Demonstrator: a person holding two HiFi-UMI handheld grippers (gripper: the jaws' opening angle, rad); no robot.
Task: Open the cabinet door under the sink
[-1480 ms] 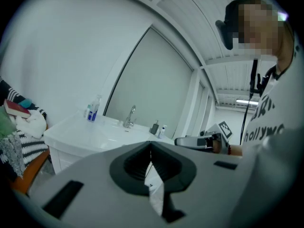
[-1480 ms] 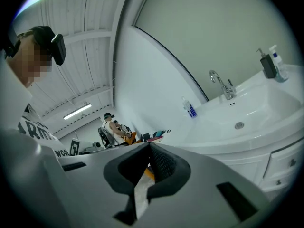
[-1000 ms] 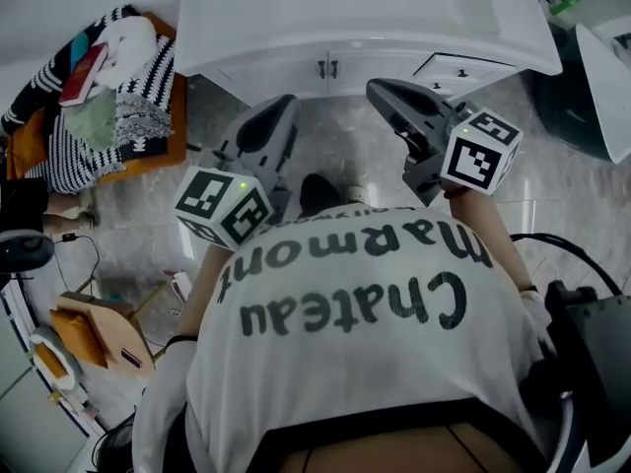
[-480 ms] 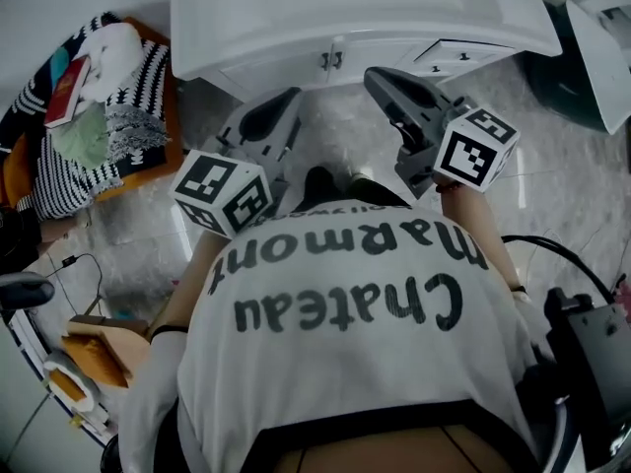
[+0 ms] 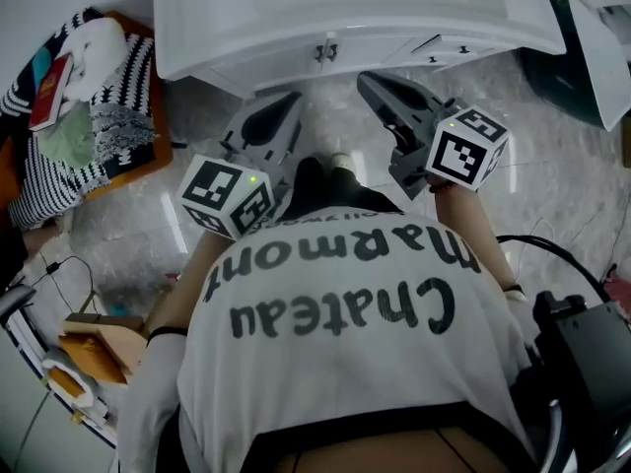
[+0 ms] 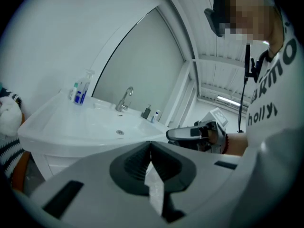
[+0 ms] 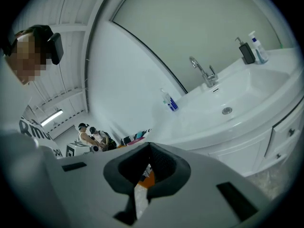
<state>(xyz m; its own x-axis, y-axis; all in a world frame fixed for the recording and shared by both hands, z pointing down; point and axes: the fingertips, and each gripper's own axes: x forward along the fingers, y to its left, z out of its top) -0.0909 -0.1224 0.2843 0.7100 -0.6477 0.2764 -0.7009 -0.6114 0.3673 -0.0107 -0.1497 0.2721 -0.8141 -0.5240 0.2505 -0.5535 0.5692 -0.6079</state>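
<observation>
Judging the hazards first. The cabinet door [image 5: 281, 62] under the sink [image 5: 246, 37] looks shut. Its small paired handles [image 5: 323, 52] sit side by side at the centre seam, ahead of both tools and touched by neither.

- Handles are close together: a wide or off-centre approach could catch the wrong door, or both at once.
- Handles are small: a tip coming in closed may skid off and knock the white panel instead of hooking it.
- The person stands close in front of the cabinet, so a swinging door could strike the idle tool or the body and stop partway.
- The sink's rim overhangs the doors, so a high approach would meet the basin edge first.

Gripper state:
- Left gripper [image 5: 284, 106]: jaws fully together, pads meeting along one line, nothing between them. It hangs over the marble floor [image 5: 552, 185], near the left door and clear of it.
- Right gripper [image 5: 371, 83]: jaws also pressed together and empty. It sits just right of the handles, pointing toward the cabinet front without contact.

The jaws must part before either can take a handle.
</observation>
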